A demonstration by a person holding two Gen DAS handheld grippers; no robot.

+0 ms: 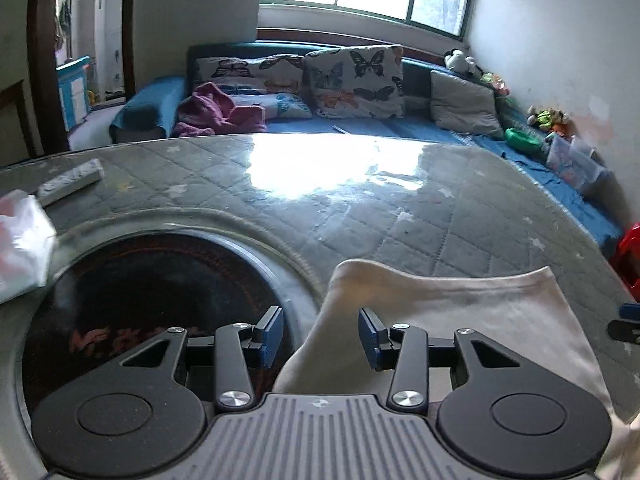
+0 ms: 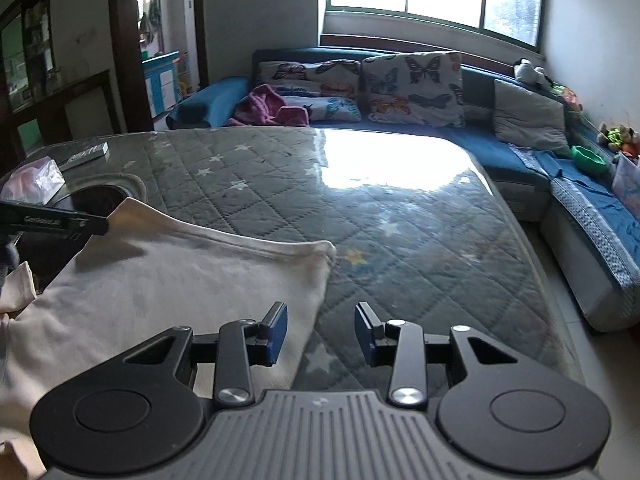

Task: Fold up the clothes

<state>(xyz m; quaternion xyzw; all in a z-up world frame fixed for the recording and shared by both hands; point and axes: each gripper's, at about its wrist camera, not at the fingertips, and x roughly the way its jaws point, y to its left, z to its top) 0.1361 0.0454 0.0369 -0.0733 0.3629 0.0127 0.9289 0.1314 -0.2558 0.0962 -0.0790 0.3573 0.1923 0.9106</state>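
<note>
cloth: one pale beige garment [image 2: 168,280] lies flat on the quilted table [image 2: 400,240], already doubled over by the look of its thick far edge.
left gripper: left gripper [image 1: 320,334] has its pads apart, nothing pinched; the cloth's left edge runs under the gap, the right pad over cloth, the left pad over the dark round inset [image 1: 152,300] in the table.
right gripper: right gripper [image 2: 320,332] stands parted and is opening a touch, nothing between the pads; the cloth's right edge passes just under its left pad, the right pad over bare table.
key relation: the cloth lies between the two grippers, ahead of and below both; its far corners sit forward of each tool, one per side.
long axis: the far folded edge runs left to right, from one gripper across to the other.
nearer hand: about even; each hangs over its own side edge.
judgement: the next fold likely needs both side edges or near corners taken at once.
count, task things: one cloth, two grippers.
count, other: one remote [image 1: 70,182] and one plastic bag [image 1: 22,240] far left of the left gripper; two butterfly cushions [image 2: 412,88] on the sofa beyond.
</note>
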